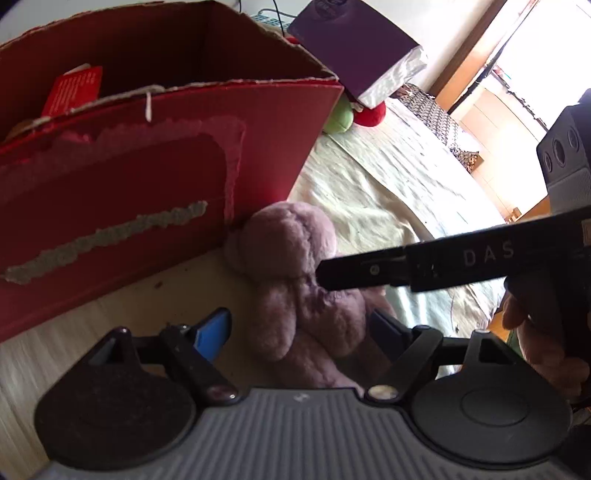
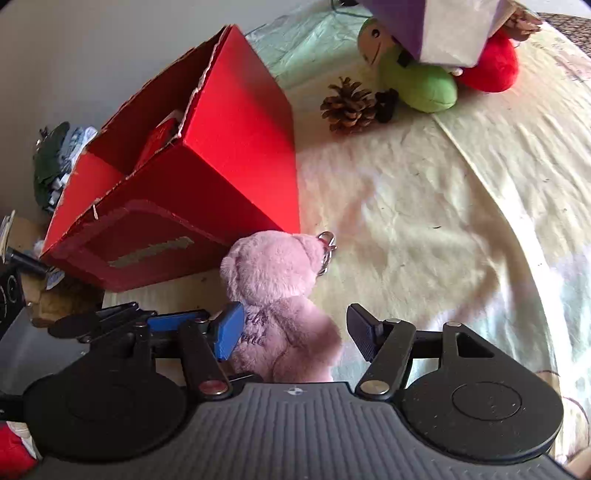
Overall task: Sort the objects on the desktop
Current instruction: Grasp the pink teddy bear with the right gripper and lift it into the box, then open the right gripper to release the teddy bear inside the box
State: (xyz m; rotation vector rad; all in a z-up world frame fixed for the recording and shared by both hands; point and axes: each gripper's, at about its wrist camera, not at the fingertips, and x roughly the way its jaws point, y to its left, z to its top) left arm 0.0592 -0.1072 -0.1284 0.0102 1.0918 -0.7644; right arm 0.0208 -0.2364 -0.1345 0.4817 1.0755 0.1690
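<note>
We see a small pink plush teddy bear (image 2: pixel 280 306) lying on the worktop, its head just beside the near corner of the open red cardboard box (image 2: pixel 207 177) with torn rims. A metal key ring (image 2: pixel 327 247) sticks out from the bear's head.

Our right gripper (image 2: pixel 293 334) has its fingers apart on either side of the bear's body: the blue pad (image 2: pixel 229 332) touches or nearly touches the bear's flank, the dark pad (image 2: pixel 364 338) stands clear of it. Nothing is clamped.

Our left gripper (image 1: pixel 295 339) also has its fingers apart, with the bear (image 1: pixel 306 295) lying between and just ahead of them. In the left wrist view one black finger (image 1: pixel 417 267) of the other gripper reaches in from the right and ends against the bear's neck.

The box (image 1: pixel 147 166) holds a red card or packet (image 1: pixel 72 88); what else is inside we cannot tell.

A pale green wrinkled cloth (image 2: pixel 424 203) covers most of the worktop; bare light wood (image 1: pixel 74 332) shows near the box front. Toward the far edge lie a brown pine cone (image 2: pixel 349 105), a green plush toy (image 2: pixel 417 79), a red plush toy (image 2: pixel 493 66) and a purple-and-silver box (image 2: pixel 436 26) resting on them.
</note>
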